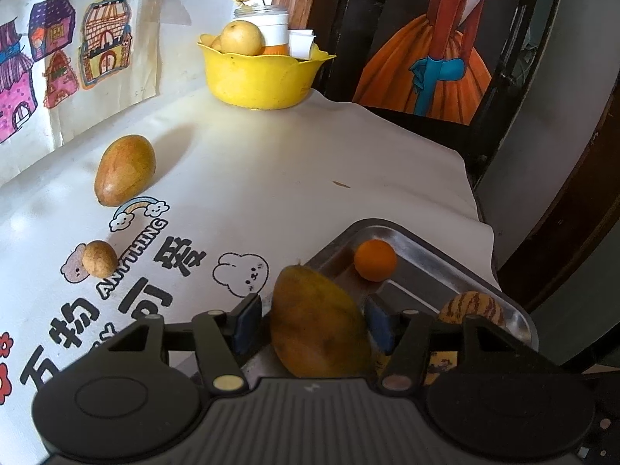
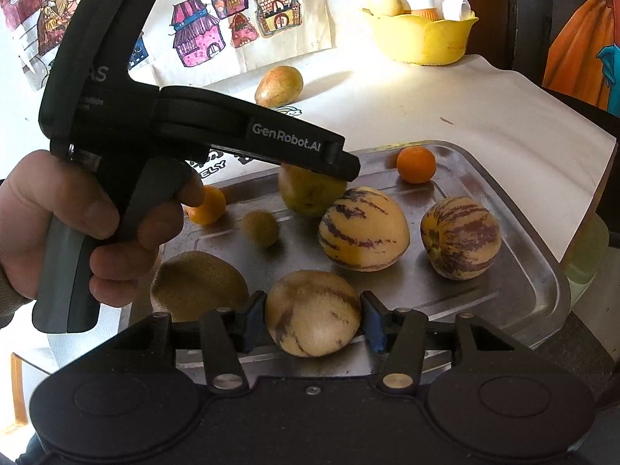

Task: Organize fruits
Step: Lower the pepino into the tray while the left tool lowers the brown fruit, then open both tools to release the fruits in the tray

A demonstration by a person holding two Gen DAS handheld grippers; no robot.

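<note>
Nearest to us, the right gripper held a pale striped fruit. Its blue pads pressed on both sides of the fruit at a middling width, low over the near edge of the tray.

We saw the white printed tablecloth covering the table. The steel tray sat at its near right corner. A yellow bowl stood far back by the wall, with pale fruit and a white jar in it.

The left gripper, held in the person's left hand, reached down over the far left part of the tray. A mango stood between its pads. One pad lay against the mango and a thin dark gap showed at the other, so the pads were not clamped on it. A second mango lay on the cloth near the drawings, well apart from the tray.

Two more striped fruits rested side by side in the middle of the tray. A kiwi lay at its near left edge, with a smaller fuzzy fruit beyond it.

One orange sat in the tray's far corner. Another orange sat at its left edge. A small brown fruit lay on the cloth, near the second mango.
</note>
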